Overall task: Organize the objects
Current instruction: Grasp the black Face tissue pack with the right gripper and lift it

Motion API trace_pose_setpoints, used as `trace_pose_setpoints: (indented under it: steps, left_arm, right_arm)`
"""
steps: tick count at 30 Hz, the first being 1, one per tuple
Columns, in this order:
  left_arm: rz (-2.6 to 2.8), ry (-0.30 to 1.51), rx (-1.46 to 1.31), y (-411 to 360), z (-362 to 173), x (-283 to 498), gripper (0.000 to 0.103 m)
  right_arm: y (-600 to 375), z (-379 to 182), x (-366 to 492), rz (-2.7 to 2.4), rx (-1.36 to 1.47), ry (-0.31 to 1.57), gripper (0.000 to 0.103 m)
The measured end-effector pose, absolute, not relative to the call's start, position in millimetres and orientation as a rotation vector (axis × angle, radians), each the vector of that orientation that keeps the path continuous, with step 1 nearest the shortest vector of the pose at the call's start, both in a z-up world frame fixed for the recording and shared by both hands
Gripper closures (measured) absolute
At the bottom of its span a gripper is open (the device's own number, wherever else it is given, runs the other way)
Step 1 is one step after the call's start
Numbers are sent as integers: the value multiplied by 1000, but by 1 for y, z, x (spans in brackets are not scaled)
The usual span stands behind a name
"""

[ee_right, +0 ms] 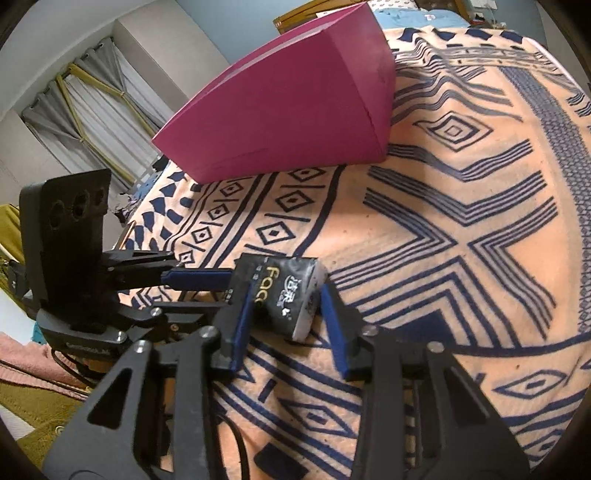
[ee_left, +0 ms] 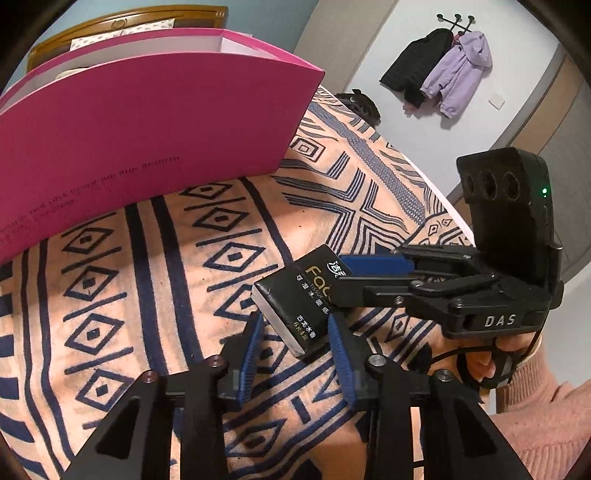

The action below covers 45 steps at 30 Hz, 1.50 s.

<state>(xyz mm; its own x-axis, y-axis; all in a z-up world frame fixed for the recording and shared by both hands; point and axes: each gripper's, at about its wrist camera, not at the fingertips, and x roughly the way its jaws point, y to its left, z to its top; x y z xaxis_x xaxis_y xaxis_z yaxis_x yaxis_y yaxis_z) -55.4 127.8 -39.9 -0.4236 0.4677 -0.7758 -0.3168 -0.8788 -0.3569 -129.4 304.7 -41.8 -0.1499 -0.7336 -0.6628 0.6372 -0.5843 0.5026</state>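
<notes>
A black tissue pack [ee_left: 295, 295] lies on the patterned blanket [ee_left: 147, 295]. It also shows in the right wrist view [ee_right: 284, 291]. My left gripper [ee_left: 295, 343] is open, its blue pads on either side of the pack's near end. My right gripper [ee_right: 288, 325] is open too, with the pack between its pads. In the left wrist view the right gripper [ee_left: 343, 277] reaches in from the right over the pack. In the right wrist view the left gripper [ee_right: 207, 280] comes in from the left. A pink box [ee_left: 147, 122] stands open behind; it also shows in the right wrist view [ee_right: 288, 103].
The blanket [ee_right: 461, 221] covers a bed with a wooden headboard [ee_left: 122, 26] behind the box. Coats [ee_left: 443, 70] hang on the far wall. Curtains [ee_right: 92, 103] hang at the far left of the right wrist view.
</notes>
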Motion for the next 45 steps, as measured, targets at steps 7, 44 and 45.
trace_pose_setpoints:
  steps: [7, 44, 45]
  left_arm:
    - [2328, -236, -1323, 121, -37, -59, 72]
    - [2433, -230, -1247, 110, -18, -58, 72]
    - [2435, -229, -1243, 110, -17, -58, 72]
  right_arm:
    - [299, -42, -131, -1863, 1158, -133, 68]
    - [285, -27, -132, -1892, 1100, -176, 68]
    - [284, -26, -131, -1895, 1095, -175, 68]
